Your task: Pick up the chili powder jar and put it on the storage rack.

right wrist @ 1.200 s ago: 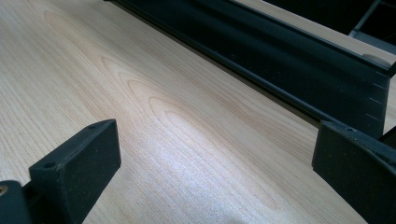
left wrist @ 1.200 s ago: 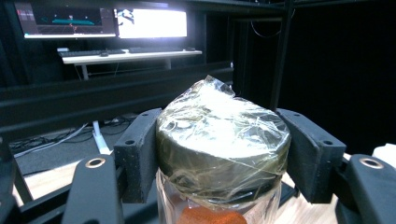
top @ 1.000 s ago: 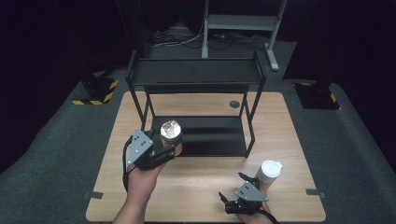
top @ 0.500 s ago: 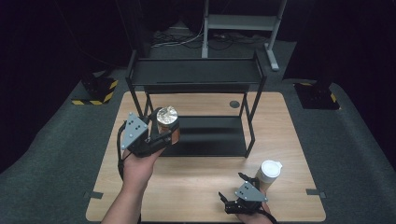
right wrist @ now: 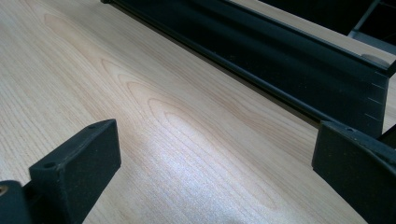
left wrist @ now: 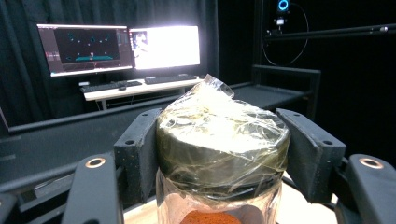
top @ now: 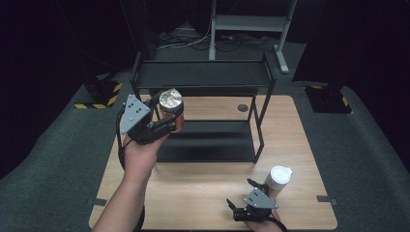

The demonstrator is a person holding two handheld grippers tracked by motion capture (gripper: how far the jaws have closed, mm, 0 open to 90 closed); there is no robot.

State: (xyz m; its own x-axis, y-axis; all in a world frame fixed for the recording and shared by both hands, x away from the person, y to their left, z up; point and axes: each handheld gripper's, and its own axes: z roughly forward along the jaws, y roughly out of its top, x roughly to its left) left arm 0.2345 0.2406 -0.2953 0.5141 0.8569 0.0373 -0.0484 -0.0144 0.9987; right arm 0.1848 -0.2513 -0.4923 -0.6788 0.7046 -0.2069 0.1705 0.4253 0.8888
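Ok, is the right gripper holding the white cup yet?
No: in the right gripper view the right gripper has its jaws spread wide over bare table, and the high view shows the white cup standing beside it.

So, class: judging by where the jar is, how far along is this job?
Done: the left gripper has the foil-topped jar clamped and lifted off the table. In hand: carrying it beside the black shelf rack. Left: setting it down. The right gripper rests open near the white cup.

Black shelf rack (top: 208, 147) on a pale wood-grain table (top: 193, 193), white cup (top: 279, 179), orange-brown powder in the clear jar (top: 170, 112)
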